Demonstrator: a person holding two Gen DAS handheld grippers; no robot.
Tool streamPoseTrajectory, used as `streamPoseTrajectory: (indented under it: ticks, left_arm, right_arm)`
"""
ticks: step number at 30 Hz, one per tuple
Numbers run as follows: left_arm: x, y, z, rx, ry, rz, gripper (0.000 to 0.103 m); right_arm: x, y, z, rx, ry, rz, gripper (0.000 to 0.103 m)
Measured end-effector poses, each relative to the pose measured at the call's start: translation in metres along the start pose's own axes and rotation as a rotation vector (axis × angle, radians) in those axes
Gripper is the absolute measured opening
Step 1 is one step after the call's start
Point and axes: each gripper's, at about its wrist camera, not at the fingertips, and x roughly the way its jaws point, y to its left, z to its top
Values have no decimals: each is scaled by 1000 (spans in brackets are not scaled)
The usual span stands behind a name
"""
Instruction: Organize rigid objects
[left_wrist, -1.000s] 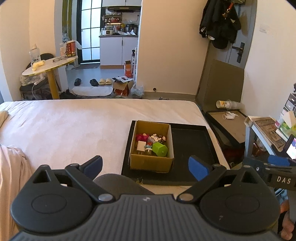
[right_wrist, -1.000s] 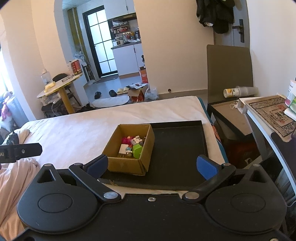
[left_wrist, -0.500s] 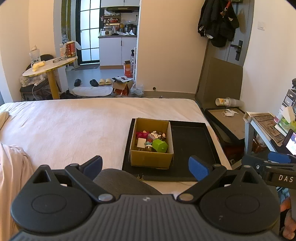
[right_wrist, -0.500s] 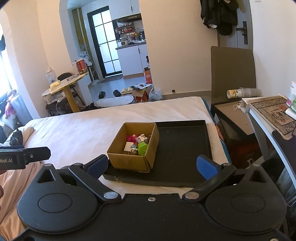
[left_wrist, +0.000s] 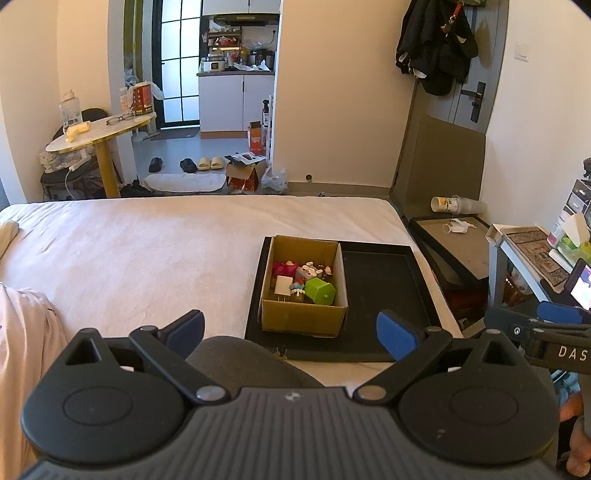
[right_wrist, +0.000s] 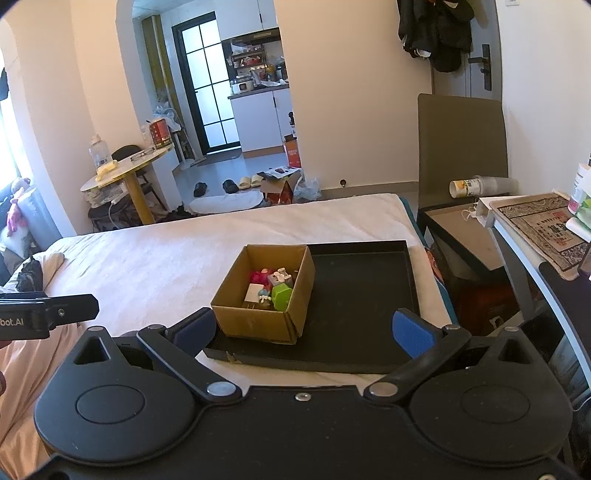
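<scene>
Two grippers, both spread wide and holding nothing, hanging back on the near side of the bed (left_wrist: 147, 251). The left gripper (left_wrist: 290, 330) and right gripper (right_wrist: 304, 328) each point roughly at the cardboard box (left_wrist: 303, 317), so my guess is they're held off like this just to keep the whole work area in view.

The box sits on the left part of a black tray (left_wrist: 384, 295), tight against the tray's left edge, and the right half of the tray is bare. All the small stuff is bunched inside the box: a green block (left_wrist: 320, 291) at the near right, a white block (left_wrist: 282, 285) to its left, something pink (left_wrist: 283, 266) at the far left, and a little grey figure (left_wrist: 306, 272) in the middle. A few smaller bits are in there too, but they're too tiny for me to call.

Honestly this fits either end of the job. The pieces could be gathered in the box as the tidy result, or piled there waiting to be laid out on the bare tray. Can't tell which from this.

A knee or leg (left_wrist: 251, 354) in grey shows just behind the left gripper.
</scene>
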Motion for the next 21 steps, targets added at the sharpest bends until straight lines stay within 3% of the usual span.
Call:
streamPoseTrajectory:
  ticks: [21]
  left_arm:
    - [-2,4,0,-13,1,12,99]
  right_arm:
    - [-5,4,1,-22,-7,10,103]
